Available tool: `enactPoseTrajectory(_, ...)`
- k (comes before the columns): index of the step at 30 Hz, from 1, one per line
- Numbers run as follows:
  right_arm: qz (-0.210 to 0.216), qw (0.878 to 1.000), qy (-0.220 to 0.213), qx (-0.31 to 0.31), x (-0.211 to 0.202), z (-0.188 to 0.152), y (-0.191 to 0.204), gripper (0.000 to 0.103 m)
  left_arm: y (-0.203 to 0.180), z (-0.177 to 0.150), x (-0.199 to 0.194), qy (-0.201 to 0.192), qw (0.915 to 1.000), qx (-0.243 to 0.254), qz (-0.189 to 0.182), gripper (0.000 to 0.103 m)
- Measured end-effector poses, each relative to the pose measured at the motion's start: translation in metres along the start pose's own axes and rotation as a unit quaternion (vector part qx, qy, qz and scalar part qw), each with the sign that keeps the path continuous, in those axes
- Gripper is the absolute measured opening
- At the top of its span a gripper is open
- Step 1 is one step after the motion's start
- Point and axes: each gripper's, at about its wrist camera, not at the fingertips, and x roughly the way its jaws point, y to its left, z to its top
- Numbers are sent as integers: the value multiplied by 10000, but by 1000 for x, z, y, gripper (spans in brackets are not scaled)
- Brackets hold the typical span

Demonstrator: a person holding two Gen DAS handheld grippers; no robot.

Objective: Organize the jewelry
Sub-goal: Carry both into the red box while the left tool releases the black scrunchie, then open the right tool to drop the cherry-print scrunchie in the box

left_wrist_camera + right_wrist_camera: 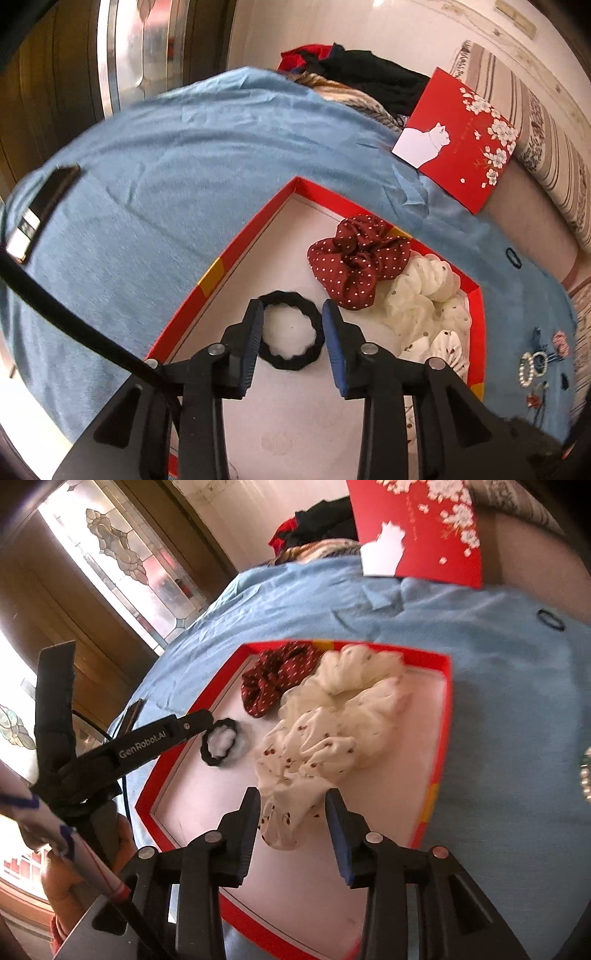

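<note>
Blue cloth (pixel 155 155) under a red tray (pixel 221 266): left tongs (pixel 293 314) spread wide, straddling the black tie (pixel 291 334) on the tray floor, gripping nothing. Right view: right tongs (pixel 293 805) equally wide, empty, over the white scrunchie (pixel 325 734) in the tray.

A black ridged hair tie (pixel 291 331) lies flat on the white floor of the red box (pixel 236 254). A dark-red dotted scrunchie (pixel 356 260) sits in the far corner, touching two white scrunchies (pixel 332 734) heaped beside it.
</note>
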Motion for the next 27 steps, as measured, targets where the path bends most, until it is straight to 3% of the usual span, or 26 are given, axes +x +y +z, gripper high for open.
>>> enactPoseTrajectory(3, -187, 9997, -141, -50, -16, -3, -8, 47, -10, -3, -11, -213, 9996, 155, 83, 32)
enactPoseTrajectory(11, -476, 9984, -263, 168, -45, -17, -41, 48, -35, -11, -32, -659, 9952, 649, 316, 36)
enactPoseTrajectory(16, -636, 9969, -319, 343, -62, -26, -64, 48, -50, -18, -38, -722, 9936, 820, 299, 41)
enactPoseTrajectory(27, -988, 9910, -538, 726, -106, -43, -125, 49, -95, -42, -38, -738, 9863, 1416, 409, 42)
